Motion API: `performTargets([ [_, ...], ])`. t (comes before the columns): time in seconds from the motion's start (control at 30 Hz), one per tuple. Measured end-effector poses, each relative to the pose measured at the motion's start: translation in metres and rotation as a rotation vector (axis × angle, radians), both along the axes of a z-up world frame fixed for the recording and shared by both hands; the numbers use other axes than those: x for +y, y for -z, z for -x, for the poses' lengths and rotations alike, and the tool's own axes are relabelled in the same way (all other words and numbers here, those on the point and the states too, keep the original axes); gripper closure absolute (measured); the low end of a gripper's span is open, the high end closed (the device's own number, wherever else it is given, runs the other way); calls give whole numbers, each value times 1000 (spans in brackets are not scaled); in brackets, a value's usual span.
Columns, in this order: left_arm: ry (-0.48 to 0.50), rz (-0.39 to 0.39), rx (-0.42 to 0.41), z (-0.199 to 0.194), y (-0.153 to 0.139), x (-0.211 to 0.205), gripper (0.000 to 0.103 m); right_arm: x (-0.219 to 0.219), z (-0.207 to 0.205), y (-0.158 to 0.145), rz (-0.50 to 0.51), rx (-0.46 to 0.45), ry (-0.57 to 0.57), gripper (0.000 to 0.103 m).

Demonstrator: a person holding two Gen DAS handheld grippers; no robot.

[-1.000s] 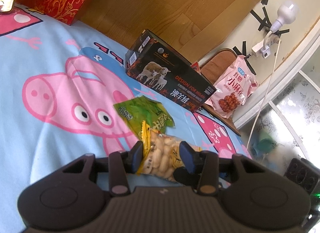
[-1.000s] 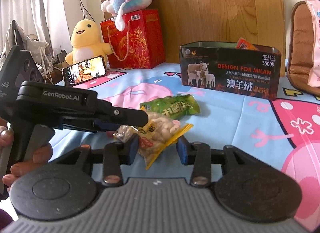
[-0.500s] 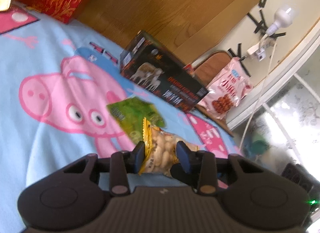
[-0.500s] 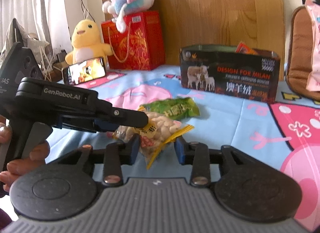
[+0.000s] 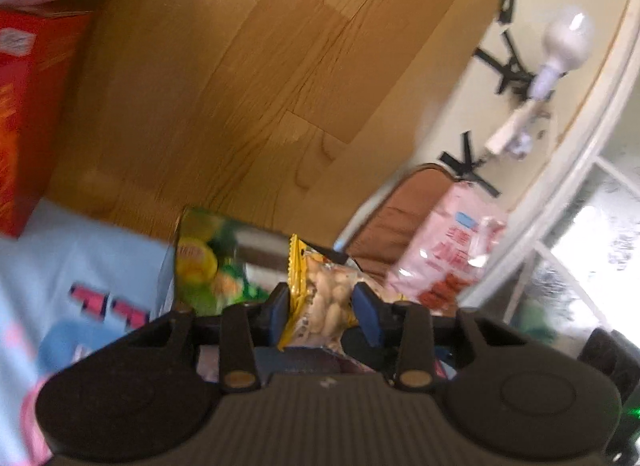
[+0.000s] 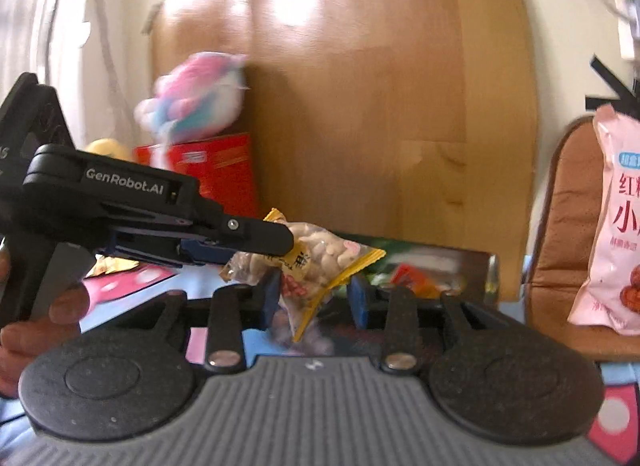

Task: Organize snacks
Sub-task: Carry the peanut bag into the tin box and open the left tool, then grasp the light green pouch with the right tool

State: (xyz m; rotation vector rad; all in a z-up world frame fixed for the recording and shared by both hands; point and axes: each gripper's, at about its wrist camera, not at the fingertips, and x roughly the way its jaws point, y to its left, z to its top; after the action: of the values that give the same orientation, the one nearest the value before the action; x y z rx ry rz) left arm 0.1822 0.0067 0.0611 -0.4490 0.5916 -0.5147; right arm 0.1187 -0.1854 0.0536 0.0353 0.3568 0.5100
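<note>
Both grippers, left gripper (image 5: 322,306) & right gripper (image 6: 314,294), are clamping the peanut bag (image 6: 320,258) w/ it now lifted off the bed and hanging over the open box (image 6: 440,266), so drop-in's prob next.

Pretty smeary overall: the plush toy (image 6: 196,95) is just a pink-blue blur, the pink bag (image 6: 616,225) gets chopped by the right edge, its print unreadable.
</note>
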Motion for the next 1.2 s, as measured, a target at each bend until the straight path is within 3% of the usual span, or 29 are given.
performTargets([
  [0.13, -10, -58, 50, -41, 13, -23, 64, -14, -53, 7, 2, 88, 33, 64],
  [0.2, -27, -93, 77, -55, 23, -31, 56, -16, -73, 15, 31, 135, 51, 61],
  [0.27, -40, -126, 102, -64, 29, -37, 50, -13, -89, 22, 101, 165, 89, 44],
  [0.33, -47, -129, 104, -63, 27, -38, 47, -13, -96, 25, 135, 164, 152, 36],
  [0.47, -62, -118, 47, -36, 10, -24, 47, -25, -83, 19, 90, 139, 191, 33],
  [0.6, -69, -87, 9, 6, -6, 3, 46, -40, -42, 8, 2, 86, 208, 33],
  [0.73, -73, -83, 21, 52, 2, 31, 43, -45, 8, 15, -106, 110, 120, 33],
  [0.83, -87, -66, 106, 74, 27, 49, 42, -29, 26, 36, -131, 201, 53, 33],
  [0.93, -102, -21, 185, 92, 48, 65, 42, -8, 29, 59, -87, 289, 32, 33],
  [1.1, -97, 92, 262, 116, 76, 76, 46, 11, 17, 68, -106, 386, 0, 33],
  [1.13, -91, 96, 273, 117, 81, 74, 47, 14, 11, 68, -111, 404, -9, 37],
  [1.2, -96, 93, 256, 121, 86, 69, 51, 17, 5, 69, -141, 433, -31, 60],
])
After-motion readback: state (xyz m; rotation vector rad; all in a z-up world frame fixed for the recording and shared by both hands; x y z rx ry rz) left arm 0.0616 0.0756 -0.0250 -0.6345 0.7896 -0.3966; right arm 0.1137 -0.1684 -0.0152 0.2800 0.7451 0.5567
